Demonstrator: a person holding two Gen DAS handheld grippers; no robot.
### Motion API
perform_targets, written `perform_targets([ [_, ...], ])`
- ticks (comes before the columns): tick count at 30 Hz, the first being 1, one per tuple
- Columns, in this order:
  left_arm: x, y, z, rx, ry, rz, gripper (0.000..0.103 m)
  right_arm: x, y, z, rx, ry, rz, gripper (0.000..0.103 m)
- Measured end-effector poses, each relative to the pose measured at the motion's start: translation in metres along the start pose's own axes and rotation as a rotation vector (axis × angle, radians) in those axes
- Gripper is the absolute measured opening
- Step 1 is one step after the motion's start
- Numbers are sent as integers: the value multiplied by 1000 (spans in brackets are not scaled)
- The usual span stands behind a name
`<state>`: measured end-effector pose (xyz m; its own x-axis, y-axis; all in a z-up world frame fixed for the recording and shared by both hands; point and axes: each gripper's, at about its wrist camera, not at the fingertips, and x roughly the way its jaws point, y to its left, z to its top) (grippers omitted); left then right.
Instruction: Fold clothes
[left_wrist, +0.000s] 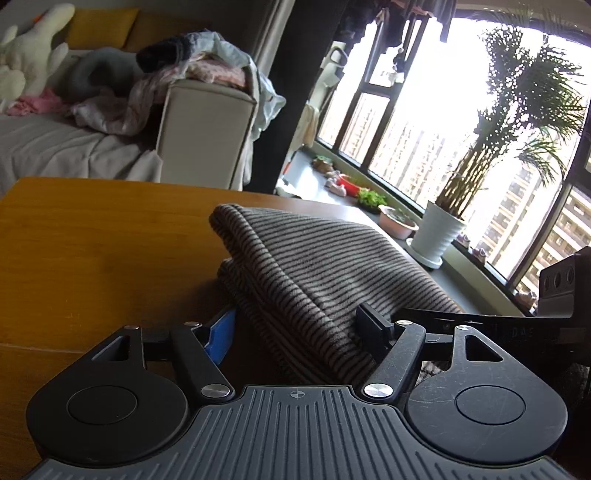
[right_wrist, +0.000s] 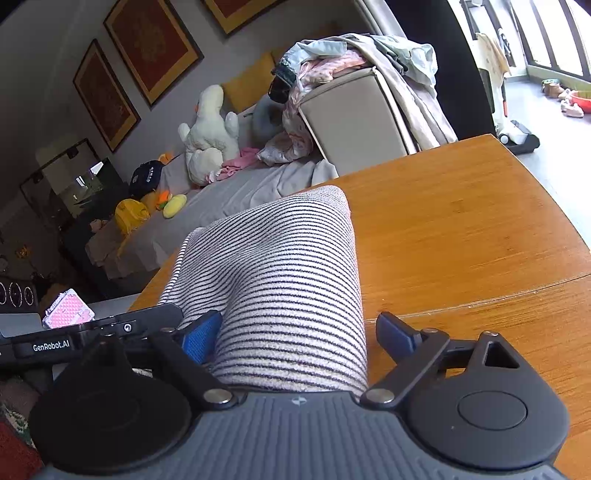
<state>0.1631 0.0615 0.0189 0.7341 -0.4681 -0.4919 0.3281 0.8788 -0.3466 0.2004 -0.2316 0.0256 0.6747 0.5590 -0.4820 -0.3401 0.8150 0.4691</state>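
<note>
Soft striped knit garment, light and floppy; I'd pinch its near folded edge. Left gripper and right gripper both gape around it, unclamped.

Window glare blown out; edges fisheye-warped.

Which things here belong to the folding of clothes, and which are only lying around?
Belong to the job:
- striped knitted garment, folded on the table
- orange-brown wooden table
- left gripper and right gripper, both with the garment between their jaws

Lying about:
- heap of mixed clothes on the beige sofa arm
- white plush duck
- potted palm in a white pot
</note>
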Motion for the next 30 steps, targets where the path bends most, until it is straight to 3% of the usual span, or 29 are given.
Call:
perform_targets([
  [12, 4, 10, -3, -48, 6, -31, 78, -1, -1, -1, 2, -5, -12, 98],
  [30, -1, 7, -1, -35, 16, -3, 78, -2, -2, 0, 15, -11, -8, 103],
])
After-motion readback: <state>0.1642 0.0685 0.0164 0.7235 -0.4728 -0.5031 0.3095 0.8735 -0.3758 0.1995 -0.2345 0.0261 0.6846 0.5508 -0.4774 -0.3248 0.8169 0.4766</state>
